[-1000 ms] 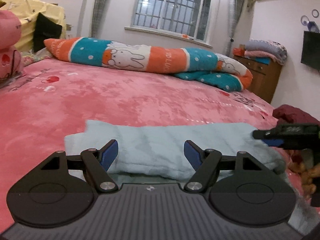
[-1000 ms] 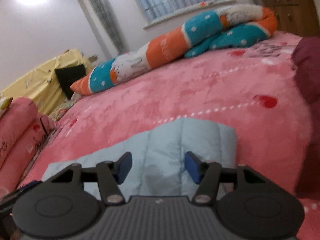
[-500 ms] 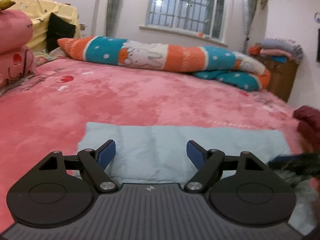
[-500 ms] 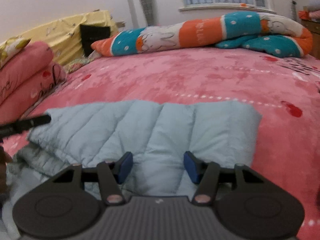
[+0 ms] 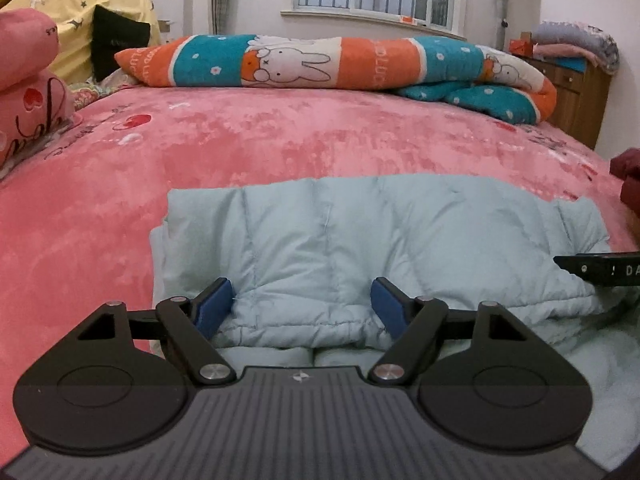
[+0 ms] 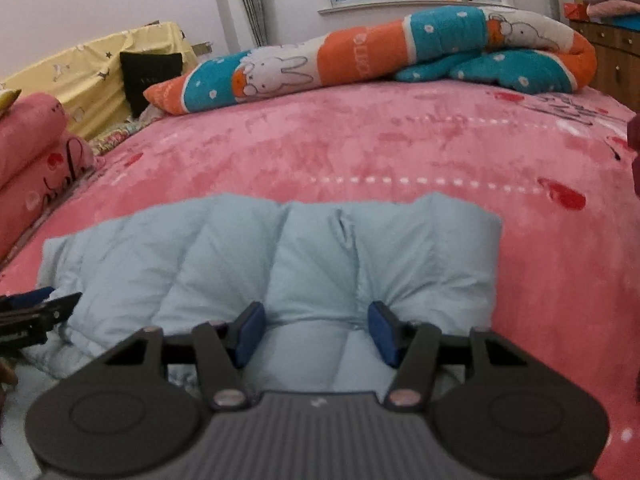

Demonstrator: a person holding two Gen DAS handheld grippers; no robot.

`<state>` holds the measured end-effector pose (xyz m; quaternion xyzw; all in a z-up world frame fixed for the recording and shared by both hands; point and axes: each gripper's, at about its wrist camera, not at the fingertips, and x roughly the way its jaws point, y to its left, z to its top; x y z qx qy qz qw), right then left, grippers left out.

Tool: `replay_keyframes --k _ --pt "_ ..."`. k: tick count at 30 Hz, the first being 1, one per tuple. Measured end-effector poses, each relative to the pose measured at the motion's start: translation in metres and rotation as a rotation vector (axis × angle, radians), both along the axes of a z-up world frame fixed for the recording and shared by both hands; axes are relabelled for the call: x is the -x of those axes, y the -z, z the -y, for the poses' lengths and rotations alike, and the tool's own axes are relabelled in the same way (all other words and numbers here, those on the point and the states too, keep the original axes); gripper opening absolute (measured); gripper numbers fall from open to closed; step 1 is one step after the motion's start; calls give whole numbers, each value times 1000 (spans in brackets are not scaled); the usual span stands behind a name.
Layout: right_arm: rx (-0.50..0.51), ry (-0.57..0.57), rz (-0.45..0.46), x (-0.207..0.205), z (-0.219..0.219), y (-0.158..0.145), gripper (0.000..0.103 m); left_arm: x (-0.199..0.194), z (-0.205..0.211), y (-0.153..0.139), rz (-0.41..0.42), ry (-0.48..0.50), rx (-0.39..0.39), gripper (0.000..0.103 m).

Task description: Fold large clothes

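A pale blue quilted padded jacket point(image 5: 360, 232) lies folded on the pink bed; it also shows in the right wrist view point(image 6: 280, 256). My left gripper point(image 5: 302, 308) is open, its blue pads either side of the jacket's near folded edge on the left part. My right gripper point(image 6: 316, 334) is open, its pads pressing into the near edge on the right part. The right gripper's tip point(image 5: 600, 268) shows at the left view's right edge; the left gripper's tip point(image 6: 36, 316) shows at the right view's left edge.
The pink plush bedspread point(image 5: 280, 140) stretches beyond the jacket. A rolled orange and teal rabbit quilt point(image 5: 320, 64) lies at the far side. Pink pillows point(image 5: 28, 92) stand at the left. A dark red garment point(image 5: 628, 176) lies at the right, a wooden dresser point(image 5: 580, 96) behind.
Both grippers have moved lower and closer onto the jacket's near edge, and both views have swung level. The jacket now fills more of each view. The jaws stay open.
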<state>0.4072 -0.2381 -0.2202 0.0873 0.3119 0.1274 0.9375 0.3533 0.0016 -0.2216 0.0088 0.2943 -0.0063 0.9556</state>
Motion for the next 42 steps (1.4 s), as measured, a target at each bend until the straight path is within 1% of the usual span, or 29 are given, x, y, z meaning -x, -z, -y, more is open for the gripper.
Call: replay_keyframes --k 4,9,11,13,14,15,16,18,19,23,27,28,34,38,42 --pt "25 3 1 0 -4 8 58 2 -1 7 -4 -10 -3 98" --pt "79 2 31 1 -12 14 58 2 0 9 -3 -17 -14 99" --pt "81 -1 33 1 -11 13 59 5 0 6 9 -22 -9 98" --pt "60 -7 38 2 -7 11 62 11 2 -1 29 -24 -5 94" --pt "53 0 37 5 -6 7 63 17 2 -4 36 -7 2 94" --pt "42 12 36 9 -4 1 67 22 2 -10 52 -5 0 94" --pt "26 22 44 15 -2 -6 74 28 3 -16 75 1 -6 94" --pt "17 52 83 32 2 -19 81 42 5 -28 120 13 -19 95" --pt "19 68 95 40 5 -25 83 51 6 -34 136 18 -20 96" --pt "-21 73 96 70 24 -44 83 80 7 -49 144 19 -22 96" --pt "-52 69 60 96 46 -53 84 116 6 -62 146 32 -34 97" --pt "-62 67 53 103 51 -54 84 125 3 -64 156 54 -43 97" --pt "-118 57 -13 144 75 -47 85 177 -8 -66 117 16 -35 97" --pt "-103 54 -63 168 85 -38 85 197 -13 -67 85 -5 -18 97" --pt "-93 52 -104 188 95 -34 85 211 -16 -68 52 -30 23 97"
